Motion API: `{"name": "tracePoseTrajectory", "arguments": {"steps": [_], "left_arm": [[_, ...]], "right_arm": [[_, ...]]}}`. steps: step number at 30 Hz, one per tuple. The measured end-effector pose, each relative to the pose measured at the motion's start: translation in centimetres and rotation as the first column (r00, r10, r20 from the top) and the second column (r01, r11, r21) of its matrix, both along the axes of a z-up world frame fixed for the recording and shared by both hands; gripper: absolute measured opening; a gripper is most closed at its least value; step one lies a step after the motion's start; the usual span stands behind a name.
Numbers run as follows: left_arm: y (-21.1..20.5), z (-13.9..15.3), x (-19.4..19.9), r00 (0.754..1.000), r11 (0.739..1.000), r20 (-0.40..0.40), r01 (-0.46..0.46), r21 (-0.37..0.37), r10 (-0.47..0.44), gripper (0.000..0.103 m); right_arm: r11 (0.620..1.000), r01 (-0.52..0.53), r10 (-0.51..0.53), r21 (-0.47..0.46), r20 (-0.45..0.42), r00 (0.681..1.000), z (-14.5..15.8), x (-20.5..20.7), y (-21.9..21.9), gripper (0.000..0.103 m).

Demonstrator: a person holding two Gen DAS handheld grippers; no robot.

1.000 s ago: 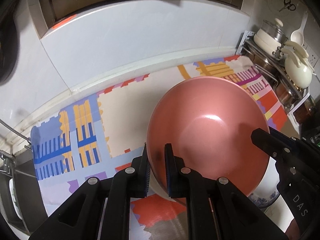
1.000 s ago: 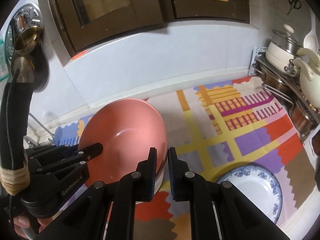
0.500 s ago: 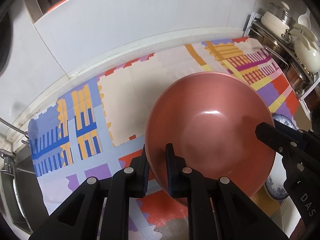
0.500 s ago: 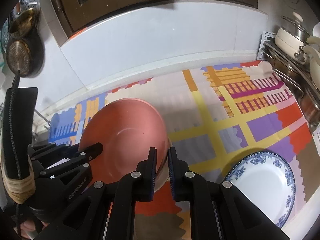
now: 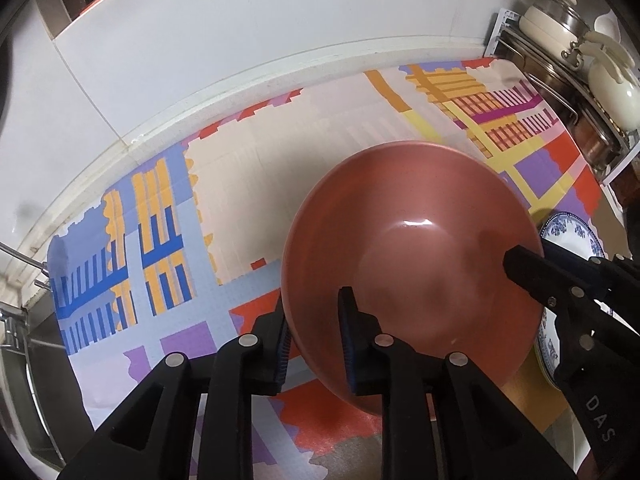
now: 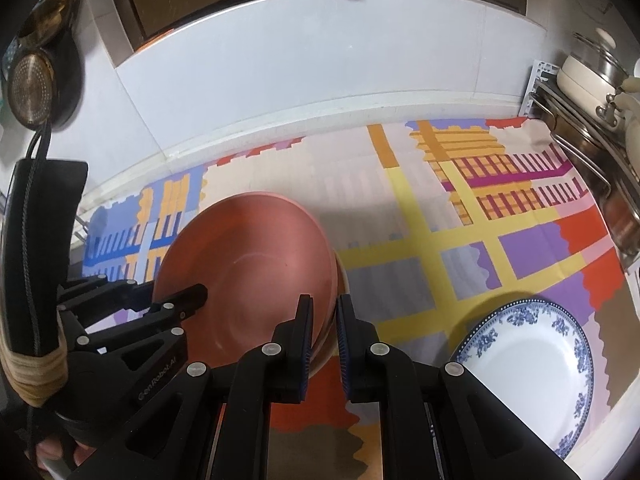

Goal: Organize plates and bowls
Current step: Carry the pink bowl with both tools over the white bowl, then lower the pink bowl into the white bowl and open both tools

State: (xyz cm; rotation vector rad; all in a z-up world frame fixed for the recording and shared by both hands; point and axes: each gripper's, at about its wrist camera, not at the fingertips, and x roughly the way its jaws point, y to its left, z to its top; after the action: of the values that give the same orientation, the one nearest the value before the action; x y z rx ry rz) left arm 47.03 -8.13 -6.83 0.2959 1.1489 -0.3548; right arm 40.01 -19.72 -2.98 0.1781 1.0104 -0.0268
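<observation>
Gripping pink bowl (image 6: 256,264) rim on both sides: right claw (image 6: 322,320) clenched on it, left claw (image 5: 312,316) jaws just easing apart, rim between. Blue-patterned plate (image 6: 528,364) right of right claw, on tabletop mat (image 6: 400,208).

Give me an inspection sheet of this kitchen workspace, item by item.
Surface: multicoloured patterned mat, lying flat.
Job's things: round pink bowl on or just above the mat, cannot tell; blue-and-white floral plate resting to its right.
Clutter: cream lidded pots on a metal rack, far right.
Grippers: right gripper shut on the bowl's rim; left gripper jaws have just been opening, rim between them, inner pad clear.
Cables: black cord along the left gripper.
Surroundings: white tiled wall; brass strainer hanging.
</observation>
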Motion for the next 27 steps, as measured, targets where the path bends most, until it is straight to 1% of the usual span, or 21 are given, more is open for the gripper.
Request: {"name": "tracePoseTrajectory", "arguments": {"steps": [4, 7, 9, 15, 16, 18, 19, 27], "left_arm": [[-0.1, -0.2, 0.0, 1.0, 1.0, 0.006, 0.009, 0.006, -0.009, 0.022], [-0.1, -0.3, -0.1, 1.0, 1.0, 0.006, 0.019, 0.003, -0.019, 0.027], [-0.1, -0.3, -0.1, 1.0, 1.0, 0.004, 0.022, -0.001, -0.022, 0.033], [0.1, -0.1, -0.2, 0.999, 1.0, 0.032, 0.02, 0.003, -0.02, 0.044], [0.2, 0.0, -0.2, 0.999, 1.0, 0.036, 0.018, 0.001, -0.019, 0.045], [0.3, 0.3, -0.3, 0.999, 1.0, 0.044, 0.016, -0.006, -0.016, 0.046], [0.3, 0.5, -0.4, 0.999, 1.0, 0.05, 0.016, -0.01, -0.016, 0.047], [0.9, 2.5, -0.7, 0.995, 0.999, 0.095, 0.01, -0.046, -0.006, 0.051]], "right_arm": [[1.0, 0.007, -0.007, 0.004, -0.006, 1.0, -0.3, 0.0, 0.0, 0.013], [1.0, 0.01, -0.01, 0.001, -0.007, 1.0, -0.4, 0.0, 0.1, 0.013], [1.0, 0.011, -0.011, 0.001, -0.01, 1.0, -0.5, 0.0, 0.1, 0.014], [1.0, 0.018, -0.018, 0.0, -0.006, 1.0, -0.7, 0.1, 0.0, 0.015], [1.0, 0.017, -0.017, 0.001, -0.007, 1.0, -0.7, 0.1, 0.1, 0.016], [1.0, 0.014, -0.014, 0.005, -0.004, 1.0, -0.7, 0.0, 0.1, 0.027], [1.0, 0.016, -0.016, 0.002, 0.002, 1.0, -0.6, -0.1, 0.1, 0.029], [1.0, 0.024, -0.024, 0.007, 0.036, 0.999, 0.6, -0.7, 0.1, 0.029]]}}
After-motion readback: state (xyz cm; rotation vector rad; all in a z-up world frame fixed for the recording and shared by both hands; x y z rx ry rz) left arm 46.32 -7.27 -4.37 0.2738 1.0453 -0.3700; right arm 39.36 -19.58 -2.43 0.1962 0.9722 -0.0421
